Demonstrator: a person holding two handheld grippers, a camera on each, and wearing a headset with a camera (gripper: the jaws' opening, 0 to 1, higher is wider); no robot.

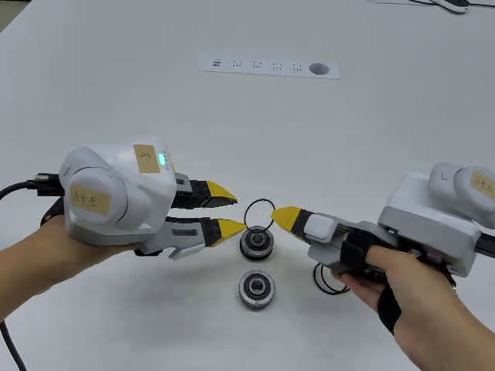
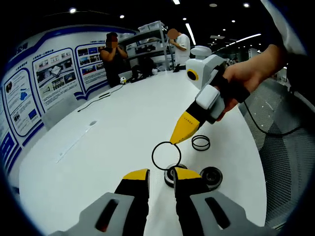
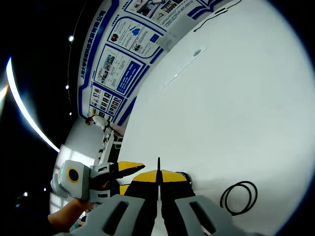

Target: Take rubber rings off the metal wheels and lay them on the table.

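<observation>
Right gripper (image 1: 278, 215) is pinched shut on one rubber ring (image 2: 152, 155), lifted just off the wheel (image 1: 257, 243) below its tips. Left gripper (image 1: 238, 212) is part open, empty, beside that wheel. Loose rings (image 1: 329, 279) lie on the table (image 1: 348, 131) under the right gripper. The second wheel (image 1: 257, 288) probably remains.

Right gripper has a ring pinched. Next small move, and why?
Probably swing the right gripper to the person's right and down to the table, then open it. Its jaws are shut on a rubber ring that looks lifted off the wheel, and loose rings lie beside that hand.
</observation>
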